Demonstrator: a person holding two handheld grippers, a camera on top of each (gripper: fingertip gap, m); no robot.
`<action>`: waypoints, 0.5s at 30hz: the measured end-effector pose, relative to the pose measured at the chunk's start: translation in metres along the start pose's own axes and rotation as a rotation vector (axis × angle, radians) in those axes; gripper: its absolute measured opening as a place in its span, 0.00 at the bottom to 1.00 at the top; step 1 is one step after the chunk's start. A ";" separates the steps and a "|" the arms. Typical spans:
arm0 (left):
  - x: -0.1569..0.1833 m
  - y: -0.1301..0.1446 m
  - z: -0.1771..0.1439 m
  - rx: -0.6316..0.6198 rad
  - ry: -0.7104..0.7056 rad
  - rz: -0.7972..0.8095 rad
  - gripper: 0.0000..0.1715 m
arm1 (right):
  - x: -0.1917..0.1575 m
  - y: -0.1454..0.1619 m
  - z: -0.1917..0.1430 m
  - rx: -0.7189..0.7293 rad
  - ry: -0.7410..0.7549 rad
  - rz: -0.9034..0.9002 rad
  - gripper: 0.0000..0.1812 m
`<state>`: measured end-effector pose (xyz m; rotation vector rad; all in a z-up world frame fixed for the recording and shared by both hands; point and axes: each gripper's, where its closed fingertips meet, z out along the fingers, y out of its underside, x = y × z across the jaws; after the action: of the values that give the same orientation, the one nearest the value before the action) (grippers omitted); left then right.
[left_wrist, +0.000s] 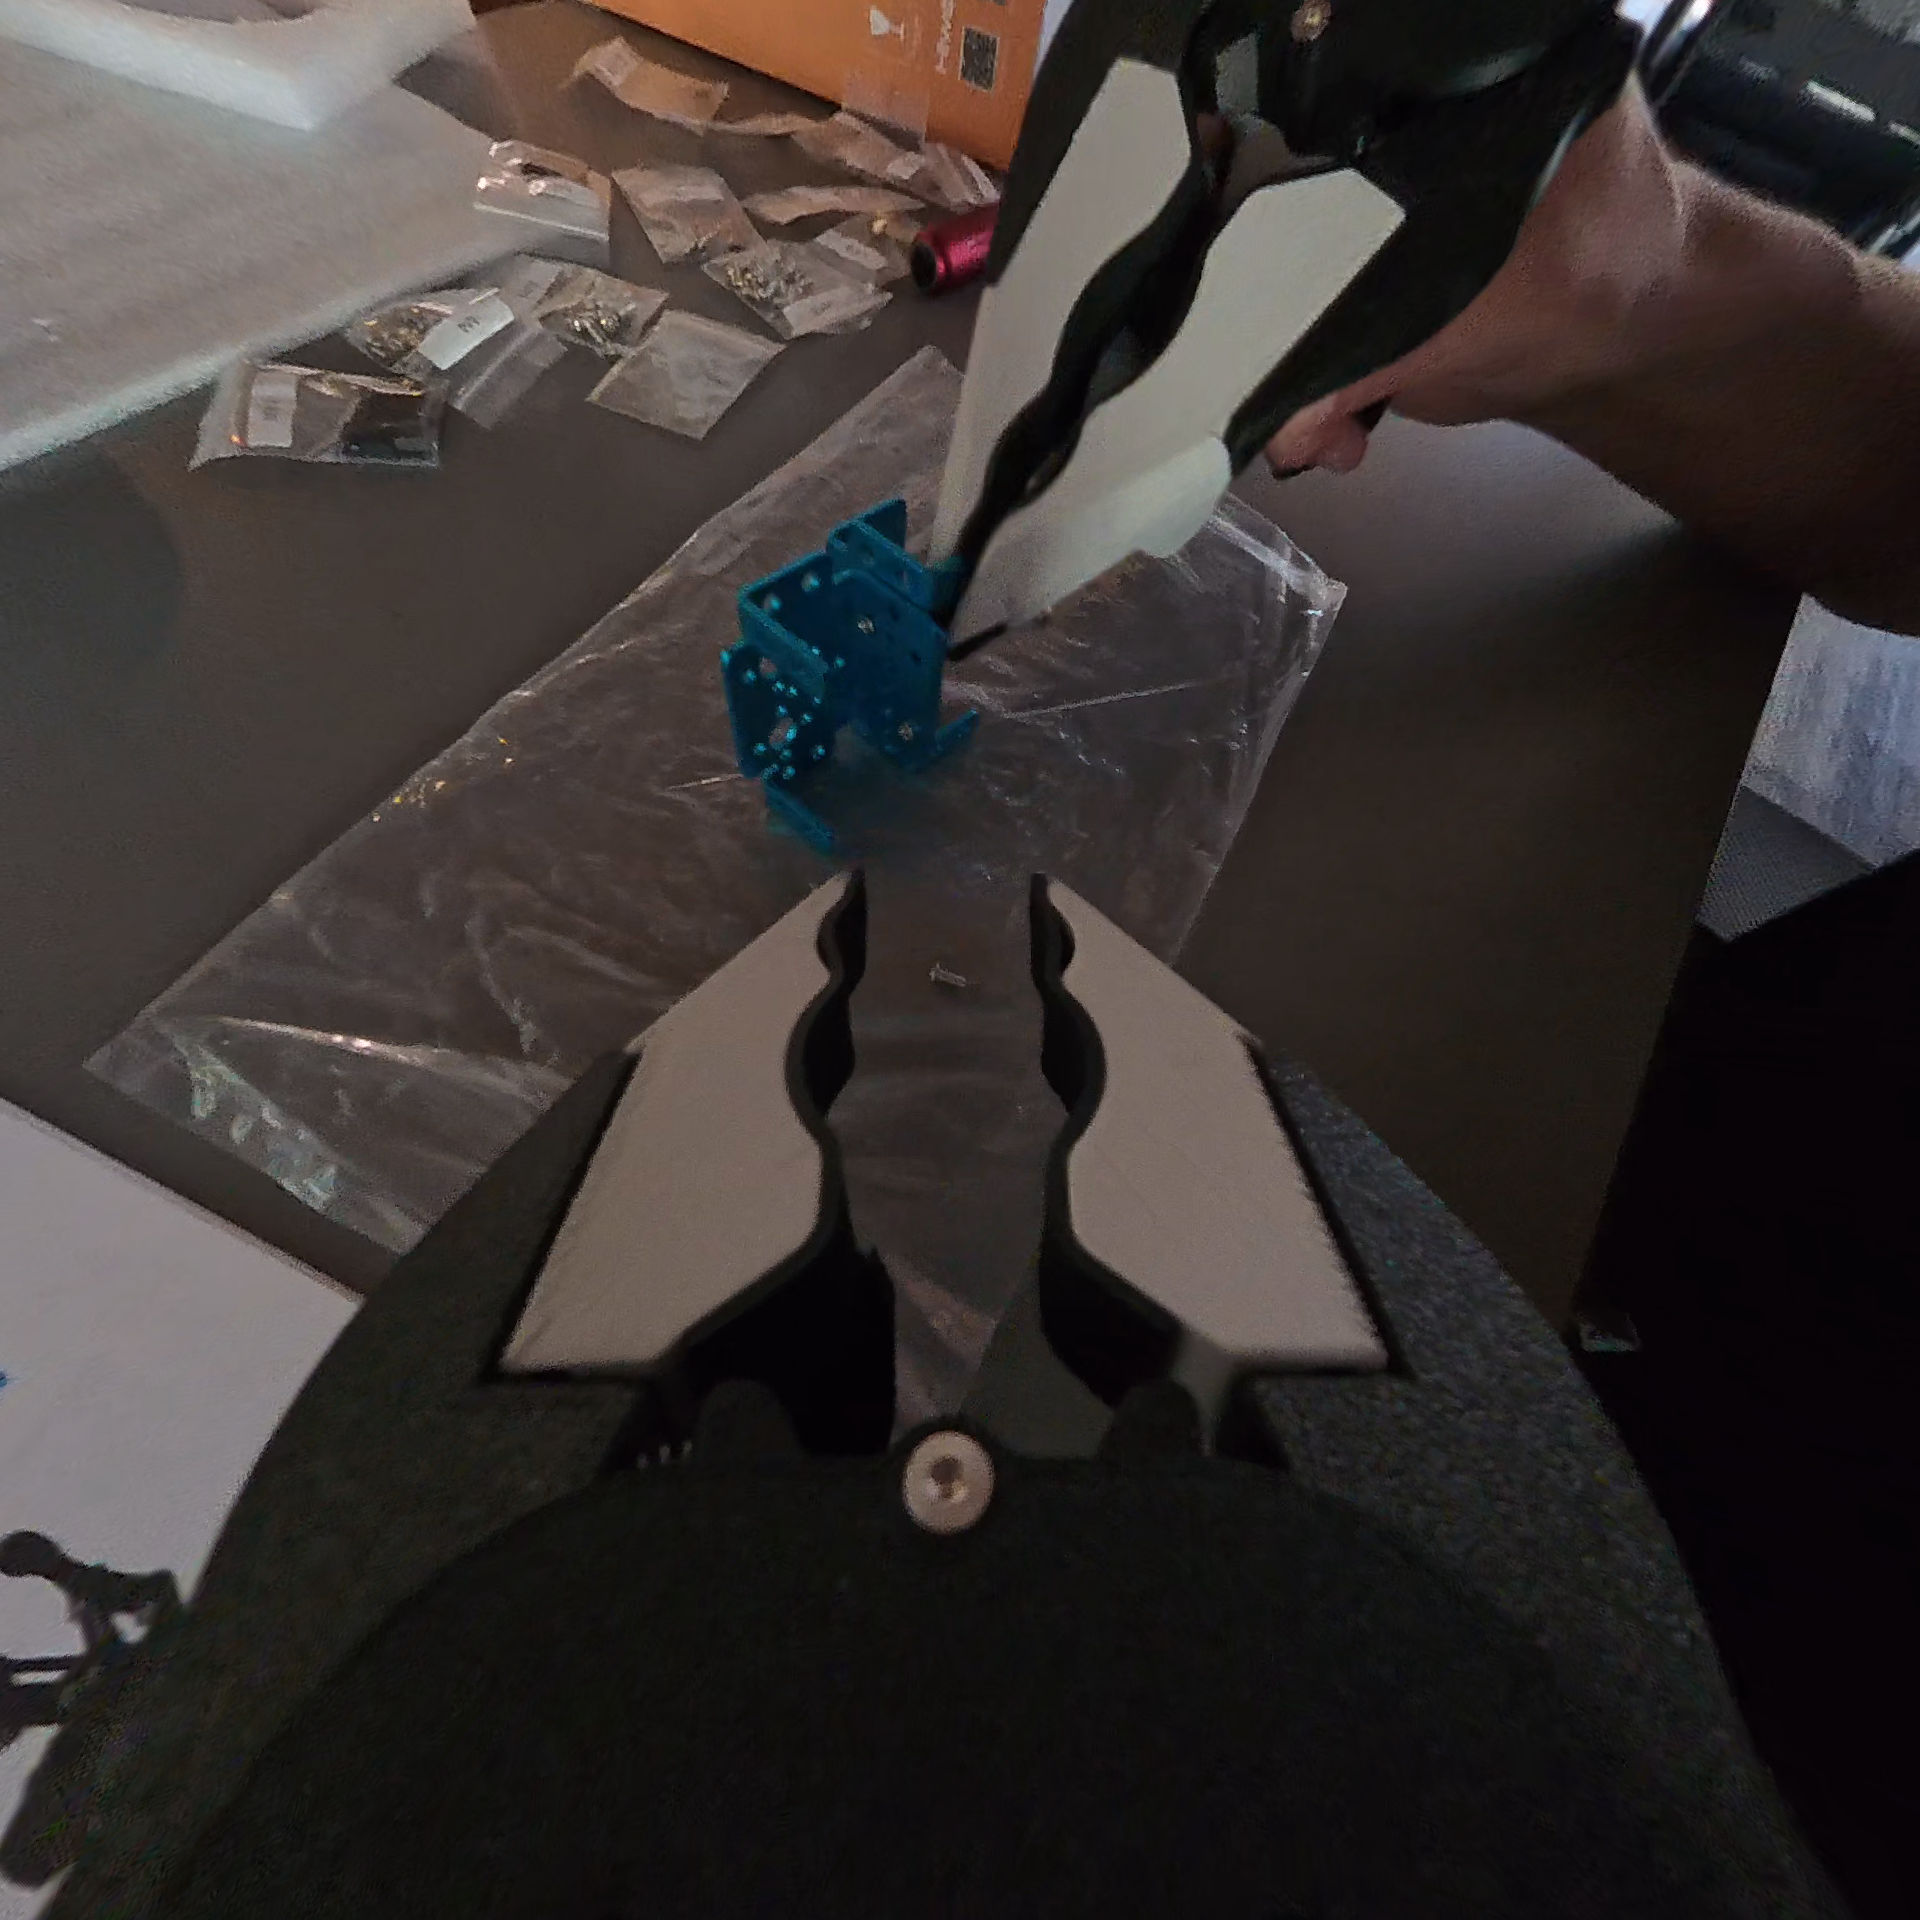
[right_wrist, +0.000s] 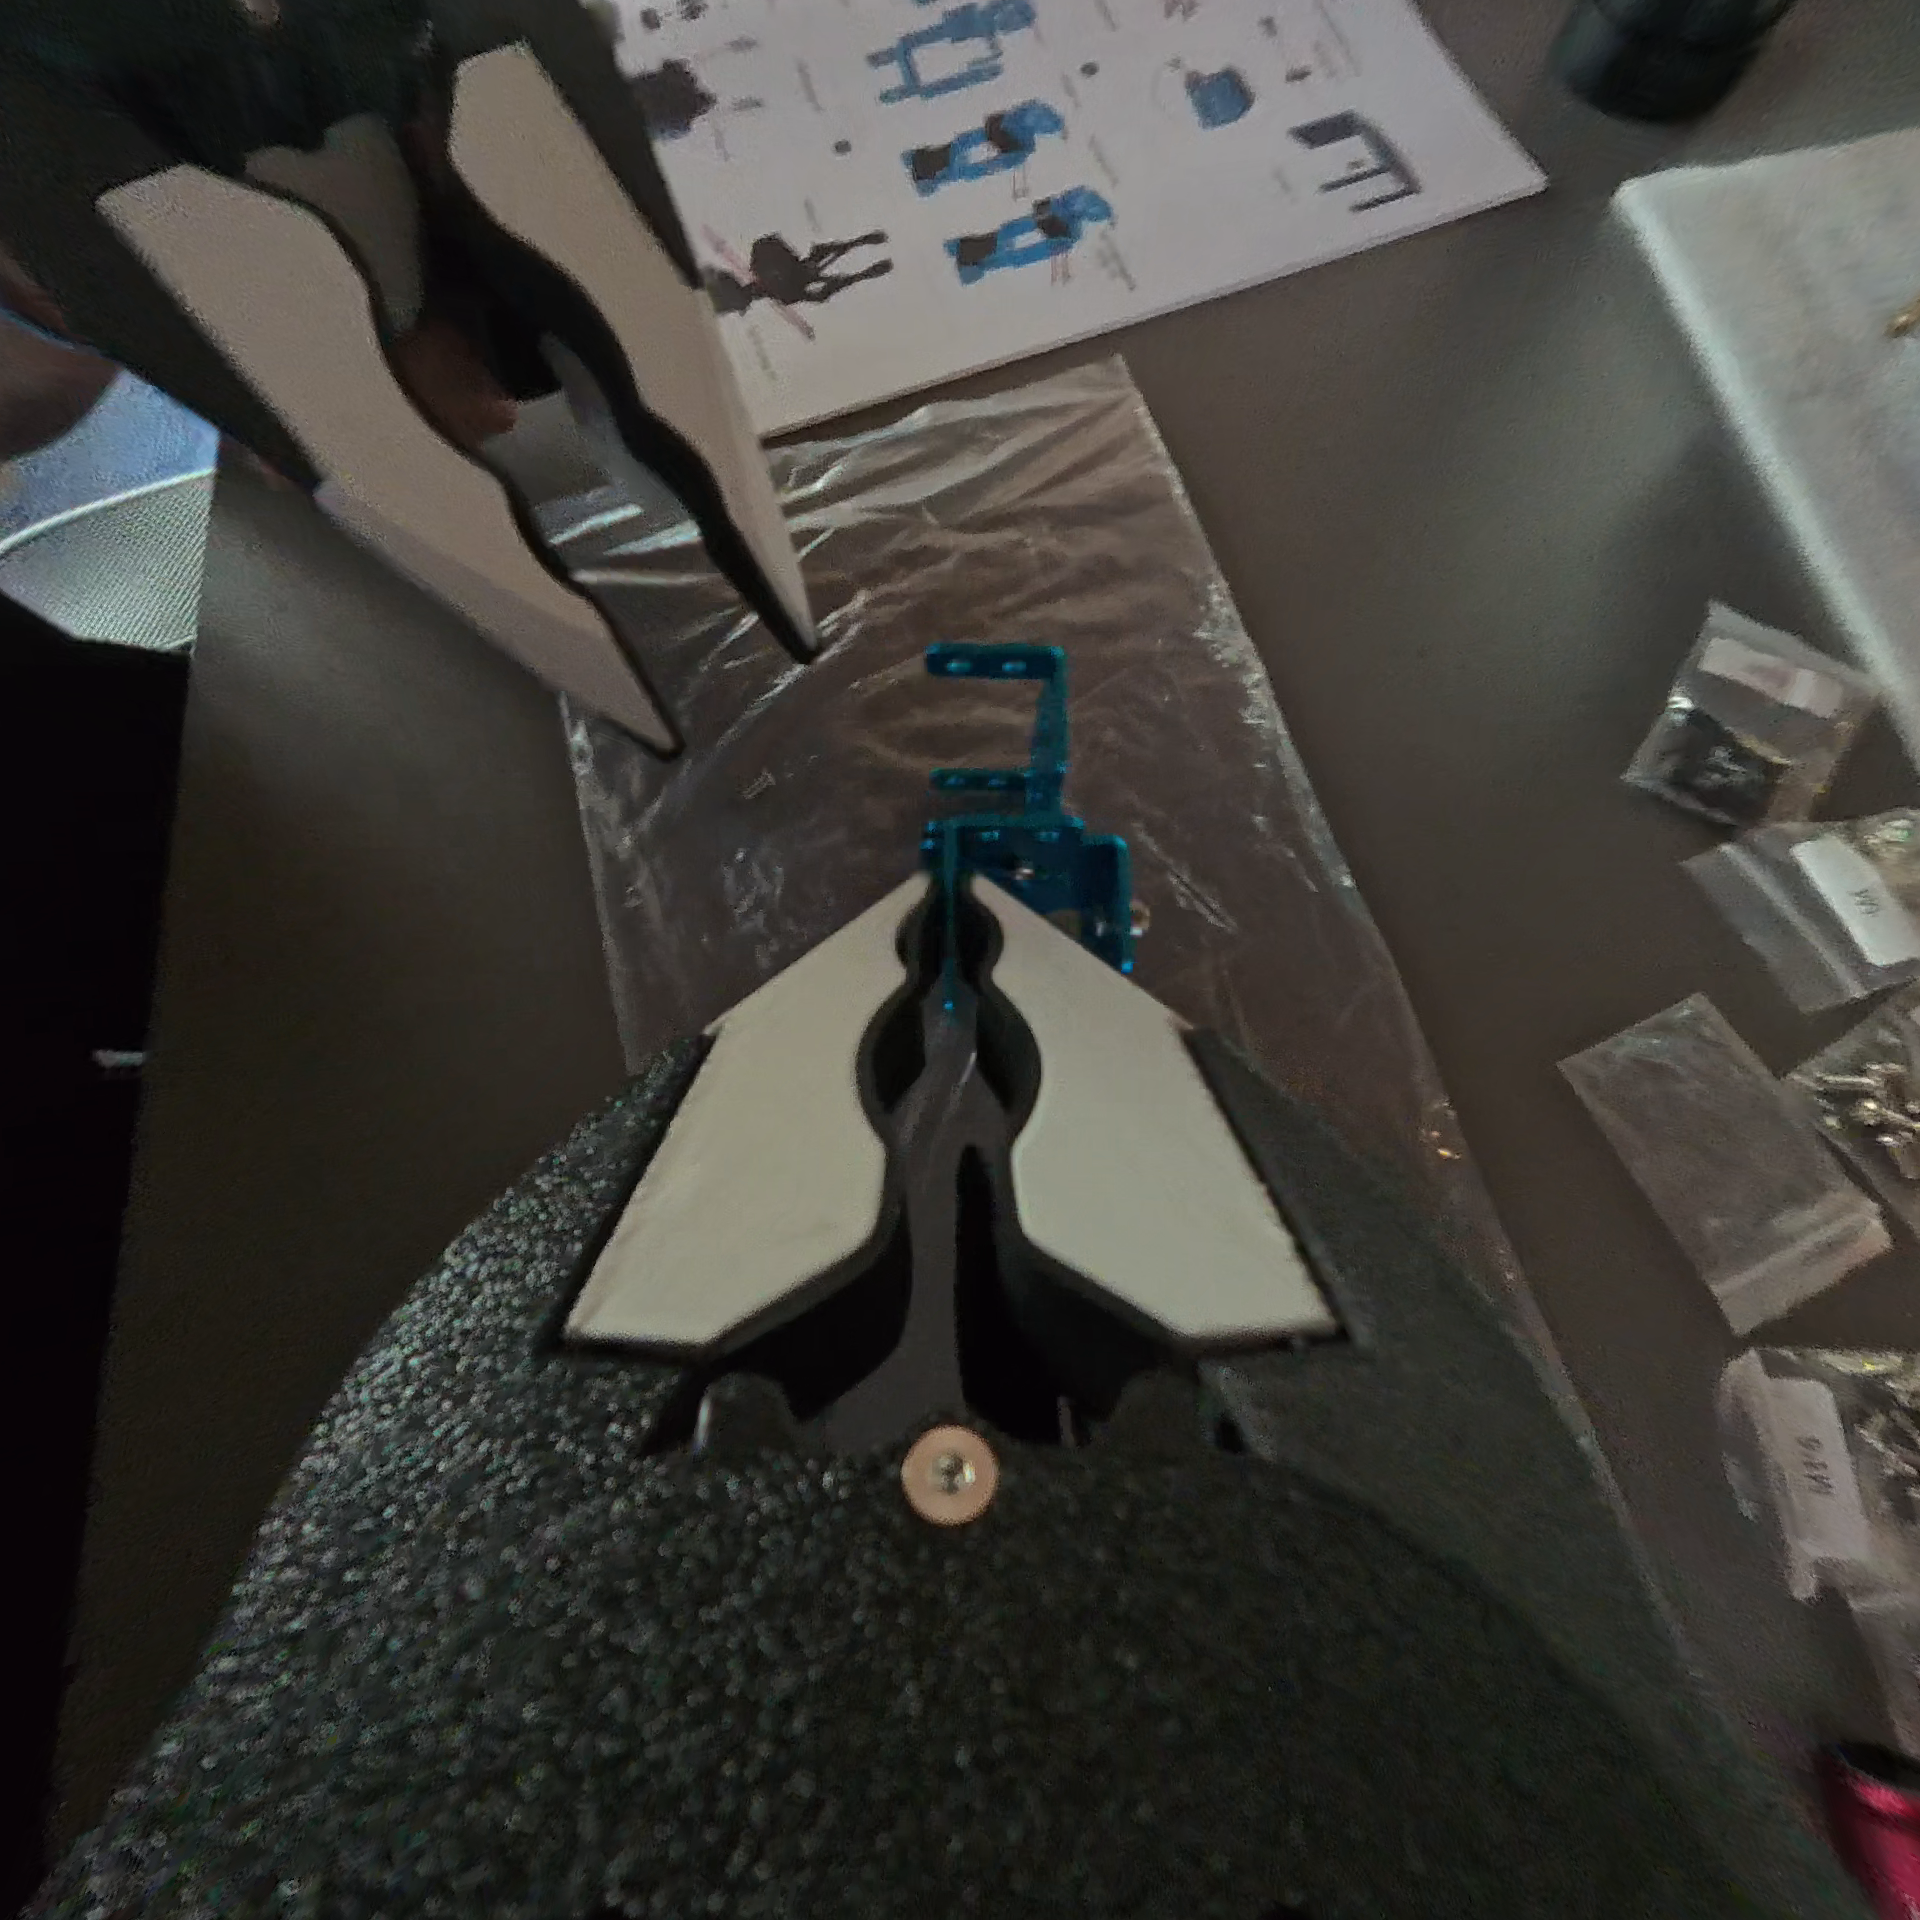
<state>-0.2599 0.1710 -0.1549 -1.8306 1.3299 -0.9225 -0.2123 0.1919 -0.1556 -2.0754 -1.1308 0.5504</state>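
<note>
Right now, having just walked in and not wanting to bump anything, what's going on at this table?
A person is working two handheld grippers over a clear plastic sheet on a dark table. The right gripper has its jaws shut on a blue perforated metal bracket assembly, holding it above the sheet. The left gripper is open and empty beside it, with a small screw lying between its jaws. Small parts bags and a printed sheet lie around.
</note>
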 end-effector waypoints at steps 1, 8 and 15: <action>0.000 0.001 0.000 0.012 -0.009 -0.007 0.20 | 0.004 -0.002 -0.001 0.021 0.011 0.007 0.00; -0.012 -0.038 -0.017 0.251 -0.006 -0.134 0.44 | -0.004 -0.058 -0.040 0.459 -0.309 0.233 0.00; 0.013 -0.094 -0.052 0.627 0.367 -0.308 0.38 | -0.046 -0.107 -0.060 0.728 -0.579 0.252 0.00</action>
<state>-0.2568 0.1753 -0.0467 -1.4235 0.8128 -1.6826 -0.2571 0.1704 -0.0344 -1.4411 -0.7759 1.5045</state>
